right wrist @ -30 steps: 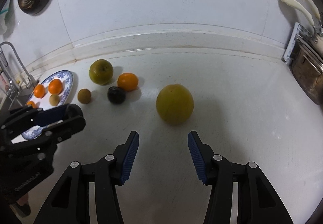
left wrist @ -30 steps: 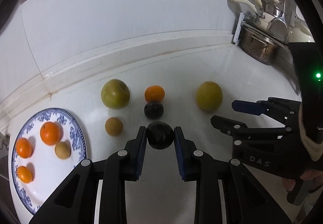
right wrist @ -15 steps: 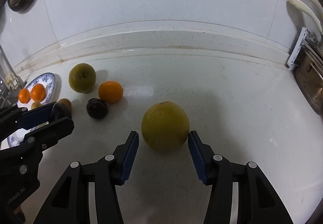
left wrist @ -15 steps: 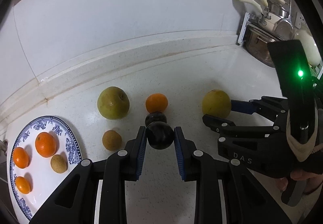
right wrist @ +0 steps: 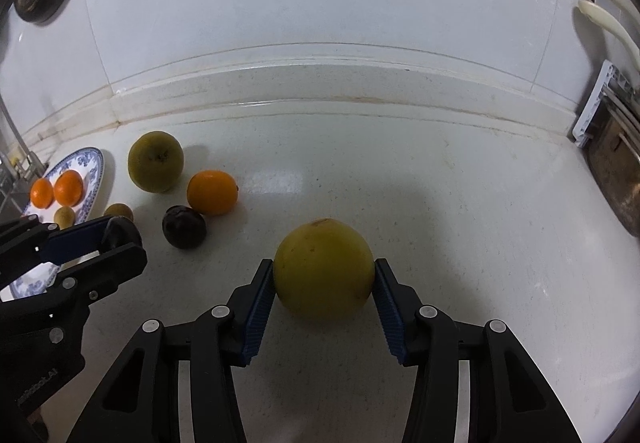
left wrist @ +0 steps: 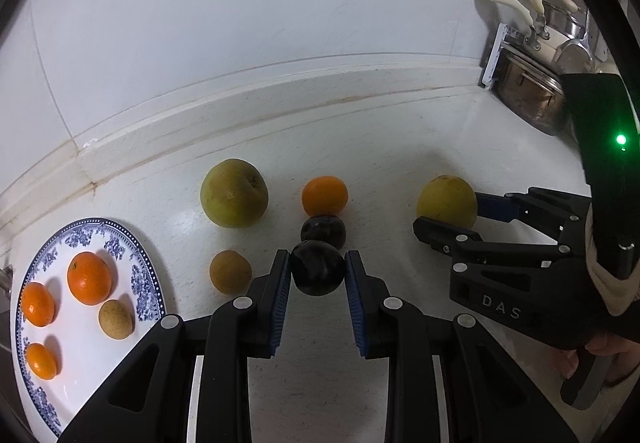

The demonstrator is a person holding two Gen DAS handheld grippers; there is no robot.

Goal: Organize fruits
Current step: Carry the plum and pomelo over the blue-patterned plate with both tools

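Left wrist view: dark plum (left wrist: 317, 272) clamped between pads of left hand-held gripper (left wrist: 317, 275), above white worktop (left wrist: 400, 147). Second dark plum (left wrist: 323, 232) and orange (left wrist: 324, 196) just beyond, at 12 o'clock. Green pear (left wrist: 233, 192) at 11, blue-patterned plate (left wrist: 142, 275) with oranges at 9. Right wrist view: right hand-held gripper (right wrist: 324, 275) closing, pads touching both sides of yellow fruit (right wrist: 323, 268) on worktop.
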